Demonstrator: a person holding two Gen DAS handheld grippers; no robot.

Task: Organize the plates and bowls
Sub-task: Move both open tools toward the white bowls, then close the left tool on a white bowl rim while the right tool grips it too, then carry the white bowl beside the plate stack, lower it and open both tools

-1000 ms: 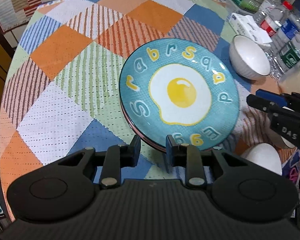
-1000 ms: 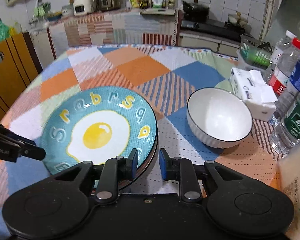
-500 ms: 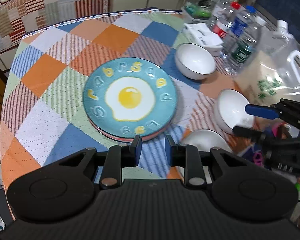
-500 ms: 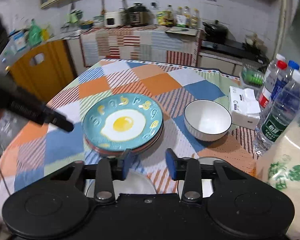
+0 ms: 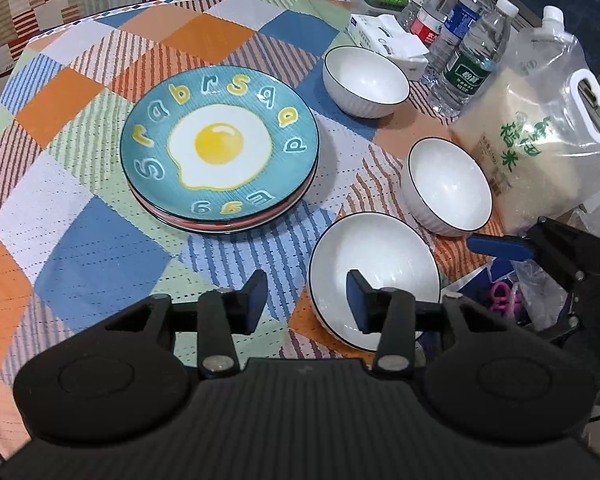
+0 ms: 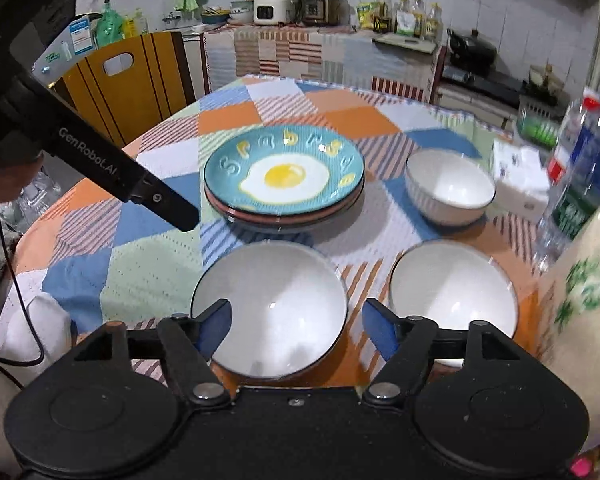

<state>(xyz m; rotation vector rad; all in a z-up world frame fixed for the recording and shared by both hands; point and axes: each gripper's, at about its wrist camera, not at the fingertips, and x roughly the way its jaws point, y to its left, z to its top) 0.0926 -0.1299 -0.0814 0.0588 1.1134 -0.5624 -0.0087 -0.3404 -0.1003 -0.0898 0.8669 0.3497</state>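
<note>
- The desk [image 5: 80,264], under a patchwork cloth, carries everything; the plates and bowls are all on it.
- The plate stack [image 5: 220,148], egg plate on top, lies in the middle and looks finished, I think.
- The three white bowls are all empty: the nearest bowl [image 5: 374,278], the middle bowl [image 5: 450,186] beside the rice bag [image 5: 540,132], and the far bowl [image 5: 366,80] near the bottles [image 5: 468,60].
- The right gripper [image 6: 296,326] is opening wide above the nearest bowl and holds nothing.
- The left gripper [image 5: 306,298] is opening too, still narrow, and it is empty.
- To do it well, I would pinch one rim firmly, lift straight, and nest it gently.
</note>
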